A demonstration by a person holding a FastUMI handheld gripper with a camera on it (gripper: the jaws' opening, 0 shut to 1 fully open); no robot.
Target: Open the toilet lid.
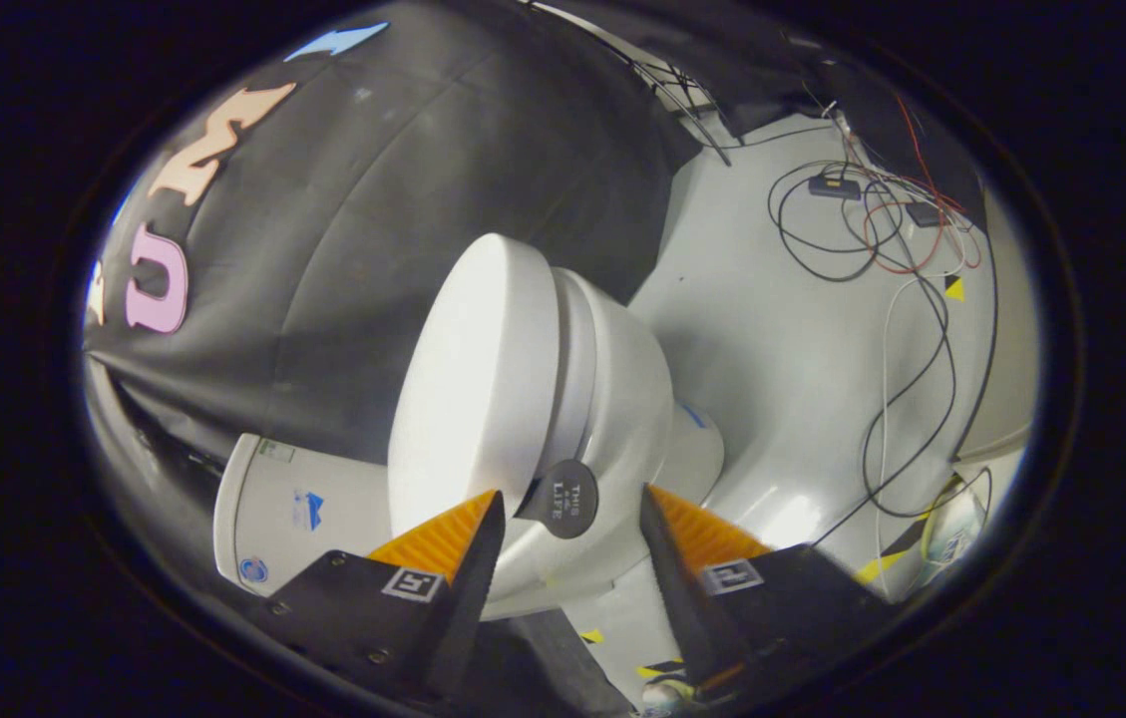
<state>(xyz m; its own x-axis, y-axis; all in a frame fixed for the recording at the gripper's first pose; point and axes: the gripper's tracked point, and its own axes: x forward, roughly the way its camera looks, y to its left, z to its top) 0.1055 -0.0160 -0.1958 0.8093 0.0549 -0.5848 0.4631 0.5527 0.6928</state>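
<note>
Gripper (pixel 570 514) nearest, rolled hard over so the whole booth reads tilted; two fingers spread wide, gripping nothing. Round dark lift tab (pixel 560 498) in the gap between the tips, nearer the left finger, apart from both pads. Toilet lid (pixel 478 384) down on the seat (pixel 572 369), running from the tab toward 11 o'clock. Toilet bowl (pixel 637 409) against the seat at 1 o'clock of the tips. White cistern (pixel 298 509) at 9 o'clock, just beyond the left finger, stickers on its face. Grey floor (pixel 772 329) toward 2 o'clock, loose black, red and white cables (pixel 882 234) well beyond. Yellow-black tape marks (pixel 887 558) at 3 o'clock, near the right finger.
</note>
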